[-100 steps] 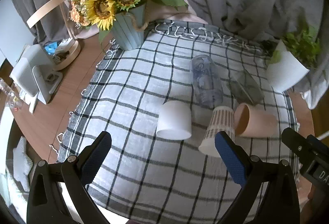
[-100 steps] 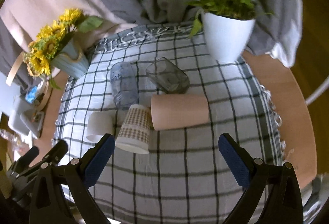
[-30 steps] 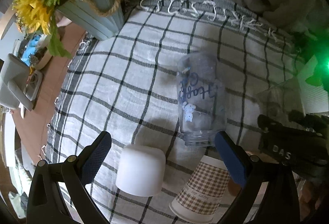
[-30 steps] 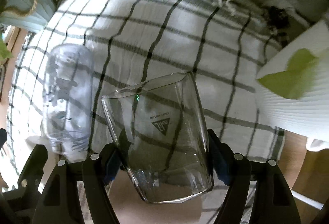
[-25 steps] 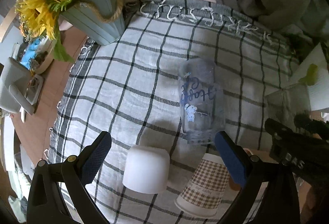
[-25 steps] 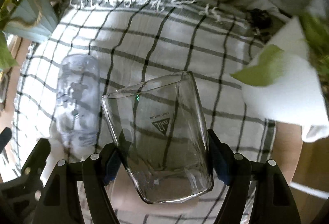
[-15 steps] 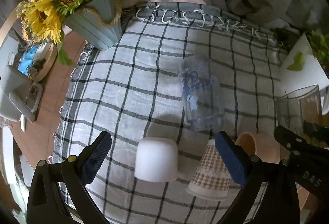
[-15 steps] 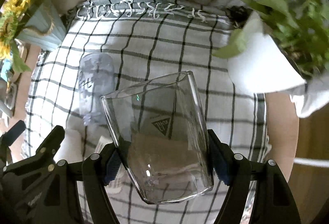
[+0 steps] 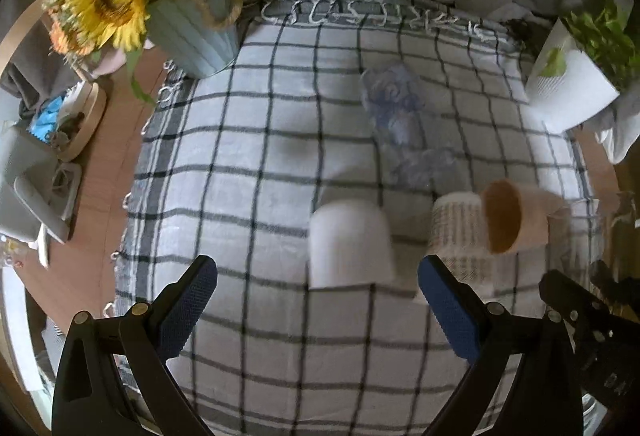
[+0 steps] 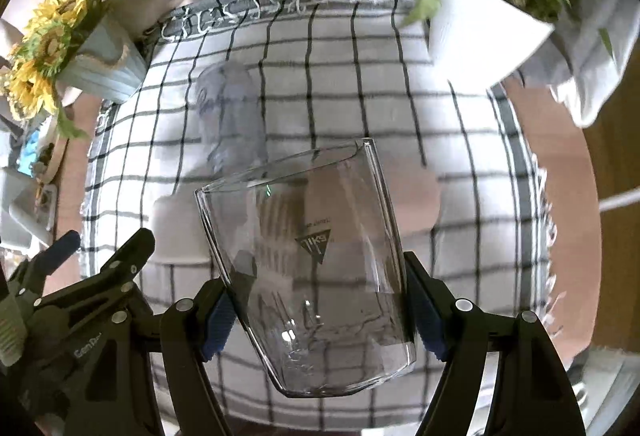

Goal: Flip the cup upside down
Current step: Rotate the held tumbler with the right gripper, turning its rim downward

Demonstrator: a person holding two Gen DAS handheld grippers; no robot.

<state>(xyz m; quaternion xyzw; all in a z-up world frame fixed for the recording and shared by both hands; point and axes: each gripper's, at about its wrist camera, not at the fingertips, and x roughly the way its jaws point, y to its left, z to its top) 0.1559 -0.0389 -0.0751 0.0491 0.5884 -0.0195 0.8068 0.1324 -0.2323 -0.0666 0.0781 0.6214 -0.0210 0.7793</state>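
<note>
One glass cup [image 10: 316,276] in my right hand-held gripper [image 10: 320,312].
Clamped w/ rim away (tilted); my left hand-held gripper [image 9: 316,312] spread wide, empty, above checked cloth [image 9: 248,163].

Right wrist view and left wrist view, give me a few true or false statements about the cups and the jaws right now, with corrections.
1. The right gripper grips a clear glass cup between its jaws. True.
2. The left gripper holds the white cup. False: its jaws are open and empty, the cup sits on the checked cloth.
3. The tan cup lies on its side. True.
4. The sunflower pot has tipped over. False: it stands upright.
</note>
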